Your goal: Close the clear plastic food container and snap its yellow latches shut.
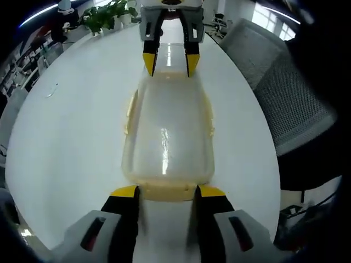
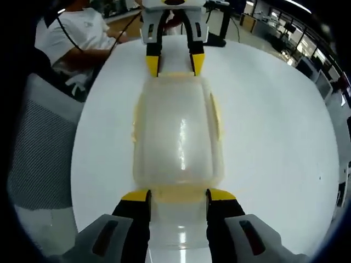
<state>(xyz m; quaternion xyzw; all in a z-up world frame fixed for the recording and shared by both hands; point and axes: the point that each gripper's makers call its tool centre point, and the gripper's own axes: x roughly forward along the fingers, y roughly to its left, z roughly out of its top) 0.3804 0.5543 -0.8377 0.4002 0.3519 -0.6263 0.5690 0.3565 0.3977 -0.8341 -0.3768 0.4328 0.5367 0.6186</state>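
The clear plastic food container [image 1: 167, 137] lies lengthwise on the round white table [image 1: 71, 142], lid on top. Its pale yellow latches show along the long sides [image 1: 210, 118] and at the ends. In the left gripper view, my left gripper [image 1: 168, 192] stands open at the near end, its yellow-tipped jaws straddling the end latch [image 1: 164, 187]. My right gripper [image 1: 170, 63] faces it at the far end. In the right gripper view, the container [image 2: 178, 137] stretches away from my open right gripper [image 2: 178, 195], which straddles its end latch [image 2: 178, 190], toward the left gripper [image 2: 175, 63].
A grey mesh chair [image 1: 285, 93] stands by the table edge, seen again as the chair [image 2: 38, 148] in the right gripper view. Potted plants [image 1: 104, 16] sit beyond the far rim. A person in a white shirt [image 2: 77, 33] sits at the table's far side.
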